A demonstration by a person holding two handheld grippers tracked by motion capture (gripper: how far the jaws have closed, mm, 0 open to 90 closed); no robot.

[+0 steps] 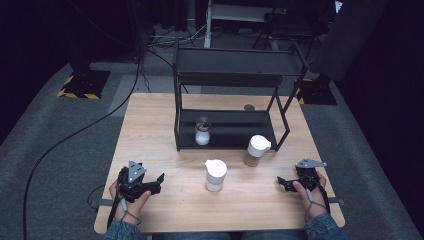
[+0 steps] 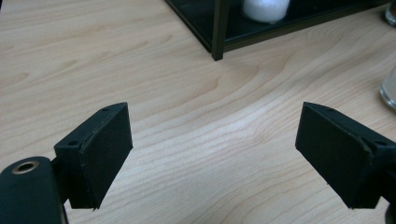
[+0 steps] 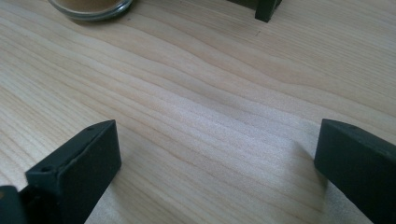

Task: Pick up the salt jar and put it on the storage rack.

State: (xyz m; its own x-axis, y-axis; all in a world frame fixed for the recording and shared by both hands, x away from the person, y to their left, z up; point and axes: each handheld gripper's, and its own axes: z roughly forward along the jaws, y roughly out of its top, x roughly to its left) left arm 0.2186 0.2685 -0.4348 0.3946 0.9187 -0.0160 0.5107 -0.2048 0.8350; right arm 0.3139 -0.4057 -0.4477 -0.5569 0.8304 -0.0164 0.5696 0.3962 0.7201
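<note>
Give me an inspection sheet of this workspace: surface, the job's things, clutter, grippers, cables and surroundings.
Surface: wooden table, bare light wood grain.
Job's things: white-lidded jar near the table's middle; second white-lidded jar with brown contents by the rack's front edge; small jar with a dark cap on the black rack, lower shelf.
Clutter: nothing seen.
Grippers: left gripper open, nothing between the jaws, low over the table; right gripper open, nothing between the jaws.
Cables: black cable across the grey floor at left; more cables behind the rack.
Surroundings: grey carpet, dark room, yellow-black striped stand bases.
</note>
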